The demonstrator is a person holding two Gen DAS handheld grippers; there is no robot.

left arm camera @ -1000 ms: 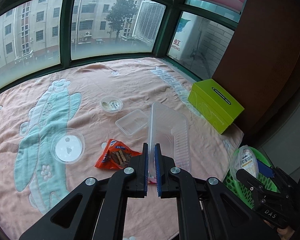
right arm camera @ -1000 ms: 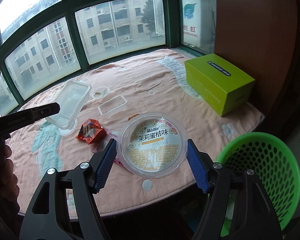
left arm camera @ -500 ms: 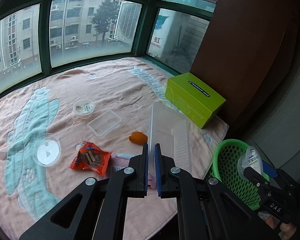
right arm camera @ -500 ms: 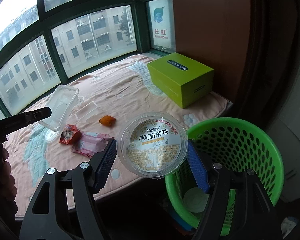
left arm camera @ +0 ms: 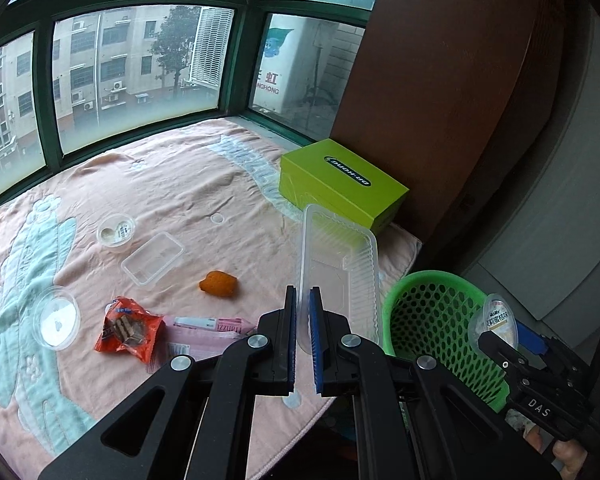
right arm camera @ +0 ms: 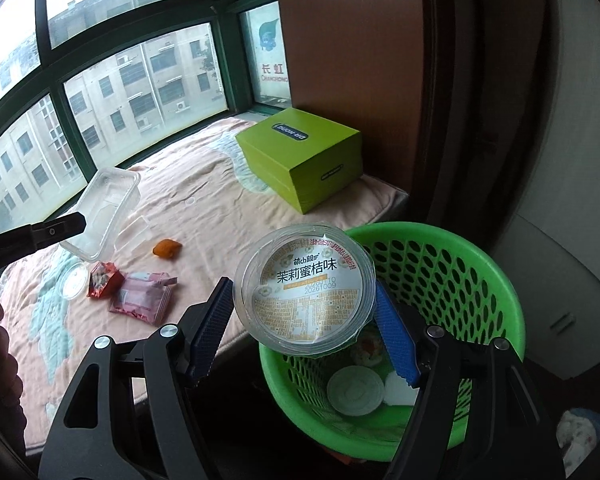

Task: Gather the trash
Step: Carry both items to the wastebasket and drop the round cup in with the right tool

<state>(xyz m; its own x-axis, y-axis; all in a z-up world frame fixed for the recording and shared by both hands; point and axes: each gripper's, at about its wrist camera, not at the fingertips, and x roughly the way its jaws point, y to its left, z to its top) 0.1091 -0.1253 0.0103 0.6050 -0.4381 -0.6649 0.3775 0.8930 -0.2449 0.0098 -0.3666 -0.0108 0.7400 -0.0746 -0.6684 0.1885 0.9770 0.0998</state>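
The left gripper (left arm camera: 303, 336) is clamped tight on the rim of a clear plastic tray (left arm camera: 340, 272), held above the pink blanket (left arm camera: 180, 184)'s near right edge. The right gripper (right arm camera: 306, 320) grips a round labelled cup (right arm camera: 305, 288) between half-spread pads, over the green basket (right arm camera: 460, 264)'s near-left rim

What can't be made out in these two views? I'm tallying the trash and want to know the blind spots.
- Basket contents, right wrist view: the held cup and right gripper cover much of the bottom.
- Basket inside, left wrist view: only the wall shows.
- Pink wrapper, left wrist view: partly behind the left gripper.
- Cup label's small print: too small to read.
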